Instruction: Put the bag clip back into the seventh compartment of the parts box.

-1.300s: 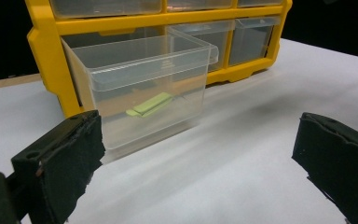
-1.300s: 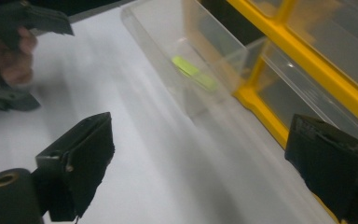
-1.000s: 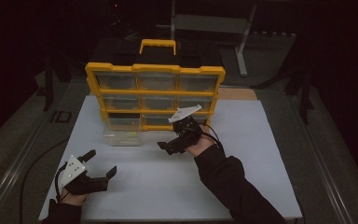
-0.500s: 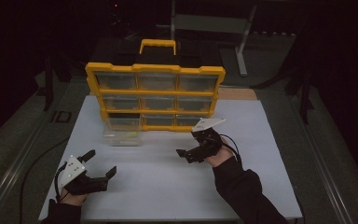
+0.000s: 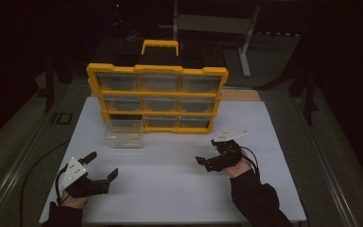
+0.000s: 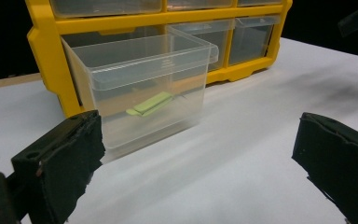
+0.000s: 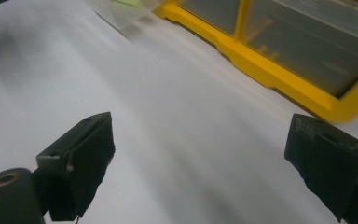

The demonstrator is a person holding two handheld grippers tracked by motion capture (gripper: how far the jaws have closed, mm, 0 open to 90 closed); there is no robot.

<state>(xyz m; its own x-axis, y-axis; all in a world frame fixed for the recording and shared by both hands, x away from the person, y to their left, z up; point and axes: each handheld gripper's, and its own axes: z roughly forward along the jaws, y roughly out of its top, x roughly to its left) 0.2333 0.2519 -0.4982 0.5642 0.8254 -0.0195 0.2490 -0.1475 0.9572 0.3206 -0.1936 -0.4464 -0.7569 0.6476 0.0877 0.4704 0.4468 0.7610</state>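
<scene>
One clear drawer stands on the counter just in front of the yellow organizer, below its empty bottom-left slot, toward the counter's far-left part. A green strip lies inside it. The left hand-held gripper sits near the near-left corner, jaws spread and empty. The right hand-held gripper hovers right of centre, near the organizer's right end, jaws also apart, holding nothing.
</scene>
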